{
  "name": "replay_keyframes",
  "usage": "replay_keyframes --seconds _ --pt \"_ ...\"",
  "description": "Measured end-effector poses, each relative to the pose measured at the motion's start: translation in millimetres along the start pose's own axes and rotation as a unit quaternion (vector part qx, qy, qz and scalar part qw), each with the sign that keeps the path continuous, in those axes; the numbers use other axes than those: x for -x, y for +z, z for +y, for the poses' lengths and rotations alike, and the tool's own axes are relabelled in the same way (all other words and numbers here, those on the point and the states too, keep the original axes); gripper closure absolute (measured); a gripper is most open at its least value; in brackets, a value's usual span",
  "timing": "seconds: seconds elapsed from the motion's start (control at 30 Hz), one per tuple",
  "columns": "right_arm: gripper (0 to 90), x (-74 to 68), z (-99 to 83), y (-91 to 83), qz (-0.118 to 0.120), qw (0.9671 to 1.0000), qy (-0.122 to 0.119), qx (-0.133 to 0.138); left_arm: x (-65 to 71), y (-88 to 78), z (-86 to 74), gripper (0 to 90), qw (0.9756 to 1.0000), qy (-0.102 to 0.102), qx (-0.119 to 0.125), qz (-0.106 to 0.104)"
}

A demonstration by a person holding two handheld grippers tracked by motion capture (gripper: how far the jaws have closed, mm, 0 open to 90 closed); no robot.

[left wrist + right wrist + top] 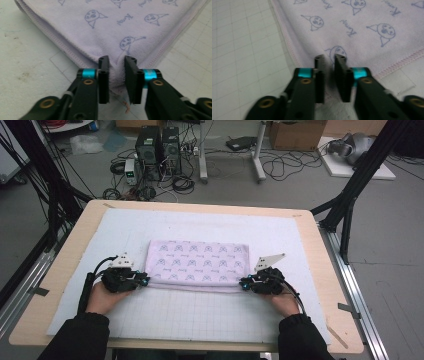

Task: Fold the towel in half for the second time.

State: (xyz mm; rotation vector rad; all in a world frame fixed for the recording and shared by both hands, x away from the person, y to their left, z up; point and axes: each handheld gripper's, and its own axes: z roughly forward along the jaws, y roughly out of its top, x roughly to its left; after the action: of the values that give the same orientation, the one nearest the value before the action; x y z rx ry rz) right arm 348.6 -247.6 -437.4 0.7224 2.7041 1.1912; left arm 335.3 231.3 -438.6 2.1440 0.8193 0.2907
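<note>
A folded lilac towel printed with small cartoon faces lies flat in the middle of a white gridded mat. My left gripper sits at the towel's near left corner. In the left gripper view the towel runs its corner in between the jaws, and the left gripper is shut on that bunched corner. My right gripper is at the near right corner. The right gripper view has the right gripper shut on the towel at its hemmed corner.
The mat covers most of a wooden table. Bare mat lies in front of and behind the towel. Black frame posts stand at the table's far corners. Computer towers and cables sit on the floor beyond.
</note>
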Motion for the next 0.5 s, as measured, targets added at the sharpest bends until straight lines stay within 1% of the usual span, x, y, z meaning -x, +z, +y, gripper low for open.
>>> replay_keyframes --seconds 0.07,0.1,0.13,0.17,0.23,0.3,0.33,0.37,0.43,0.5 --pt "86.6 -0.4 1.8 -1.2 0.001 1.0000 -0.001 0.002 -1.0 -2.5 1.2 81.9 1.0000 -0.003 0.002 0.004" --pt "86.7 -0.8 3.1 -3.0 -0.004 1.0000 -0.005 0.006 -1.0 -4.1 2.3 82.0 0.9999 -0.003 0.008 0.006" --pt "86.7 -0.8 4.5 -6.0 -0.007 0.9999 -0.006 0.012 -0.4 -6.7 3.7 82.0 0.9999 -0.006 0.013 0.008" --pt "86.7 -1.1 6.2 -9.9 -0.008 0.9998 -0.005 0.018 -0.2 -9.8 5.6 82.0 0.9997 -0.004 0.019 0.012" --pt "86.7 -2.8 9.8 -18.2 -0.014 0.9993 -0.010 0.033 0.9 -16.4 9.8 82.0 0.9994 -0.004 0.030 0.016" --pt "86.7 -5.7 12.4 -25.2 -0.009 0.9989 -0.008 0.045 2.0 -22.9 13.7 82.1 0.9992 0.001 0.036 0.019" --pt "86.7 -8.6 13.4 -27.5 -0.008 0.9989 -0.012 0.045 3.2 -25.4 14.5 82.1 0.9989 -0.001 0.041 0.020" --pt "86.7 -11.9 13.7 -28.8 -0.007 0.9990 -0.016 0.041 4.2 -27.1 14.3 82.1 0.9990 0.003 0.041 0.019" --pt "86.7 -16.2 11.9 -28.5 -0.001 0.9994 -0.016 0.030 6.9 -27.7 10.6 82.1 0.9993 0.007 0.033 0.017" --pt "85.8 -18.0 6.8 -23.6 0.007 0.9996 -0.015 0.022 8.9 -23.7 3.6 80.3 0.9997 0.004 0.020 0.012"
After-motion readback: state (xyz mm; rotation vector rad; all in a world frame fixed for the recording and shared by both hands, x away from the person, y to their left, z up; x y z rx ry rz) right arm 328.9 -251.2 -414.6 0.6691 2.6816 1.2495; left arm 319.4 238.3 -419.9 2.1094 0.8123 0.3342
